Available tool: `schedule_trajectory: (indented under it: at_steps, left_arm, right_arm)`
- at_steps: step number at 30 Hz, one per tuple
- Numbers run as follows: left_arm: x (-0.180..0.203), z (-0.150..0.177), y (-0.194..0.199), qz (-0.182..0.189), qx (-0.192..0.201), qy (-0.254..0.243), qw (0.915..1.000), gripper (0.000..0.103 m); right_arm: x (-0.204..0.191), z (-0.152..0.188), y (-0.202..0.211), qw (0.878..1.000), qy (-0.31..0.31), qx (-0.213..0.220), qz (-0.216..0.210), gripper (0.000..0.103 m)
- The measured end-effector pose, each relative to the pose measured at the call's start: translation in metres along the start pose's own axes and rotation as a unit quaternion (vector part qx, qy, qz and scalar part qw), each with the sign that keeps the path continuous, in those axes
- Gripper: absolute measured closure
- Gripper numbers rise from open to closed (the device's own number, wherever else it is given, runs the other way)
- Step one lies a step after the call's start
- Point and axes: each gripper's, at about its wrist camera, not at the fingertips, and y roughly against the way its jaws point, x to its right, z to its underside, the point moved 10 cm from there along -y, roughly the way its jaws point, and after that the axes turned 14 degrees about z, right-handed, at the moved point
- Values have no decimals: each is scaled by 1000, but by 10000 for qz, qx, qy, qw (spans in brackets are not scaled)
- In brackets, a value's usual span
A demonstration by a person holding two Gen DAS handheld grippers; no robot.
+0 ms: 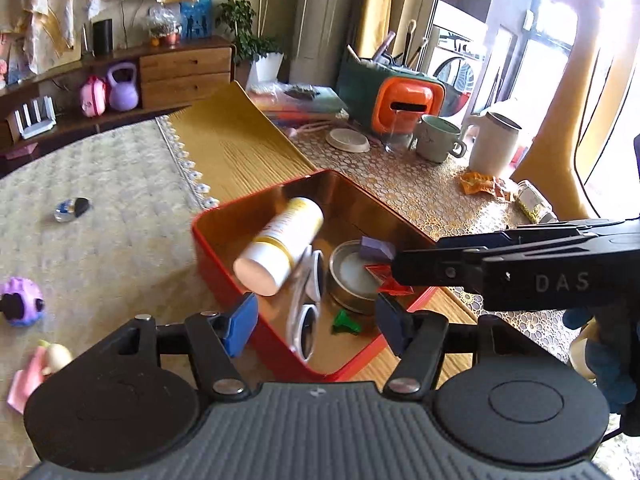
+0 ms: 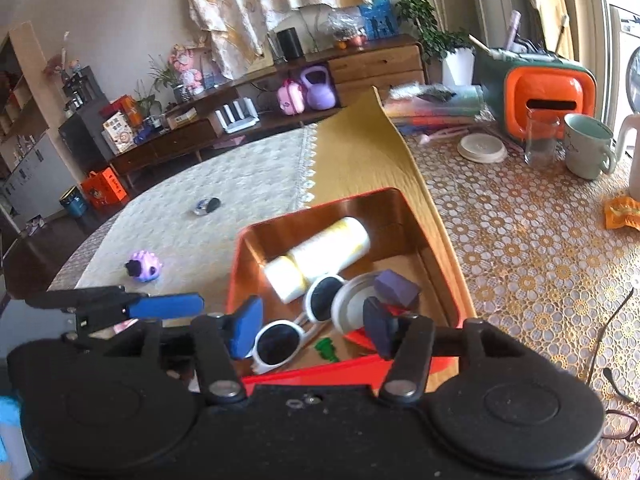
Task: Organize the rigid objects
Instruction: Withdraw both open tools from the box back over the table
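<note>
One bottle lies tilted in tin, cap toward camera.

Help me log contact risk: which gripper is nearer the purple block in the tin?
Right. The right gripper hangs just above the purple block; the left gripper is back at the tin's near corner.

At frame centre, a red rectangular metal tin with a gold interior holds a white cylindrical bottle tilted against white-framed sunglasses, beside a round silver tin. The left gripper gapes wide at the lower edge.
</note>
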Motion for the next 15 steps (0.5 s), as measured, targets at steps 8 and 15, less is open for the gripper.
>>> schedule_trajectory:
  at_steps: [8, 15]
  left_arm:
    - [-20, 8, 42, -123, 173, 51, 9998, 34]
    - [-42, 22, 75, -257, 247, 123, 9993, 30]
  right_arm:
    - [-29, 1, 23, 9995, 208, 204, -90, 38]
    - [-59, 9, 31, 9986, 417, 312, -135, 21]
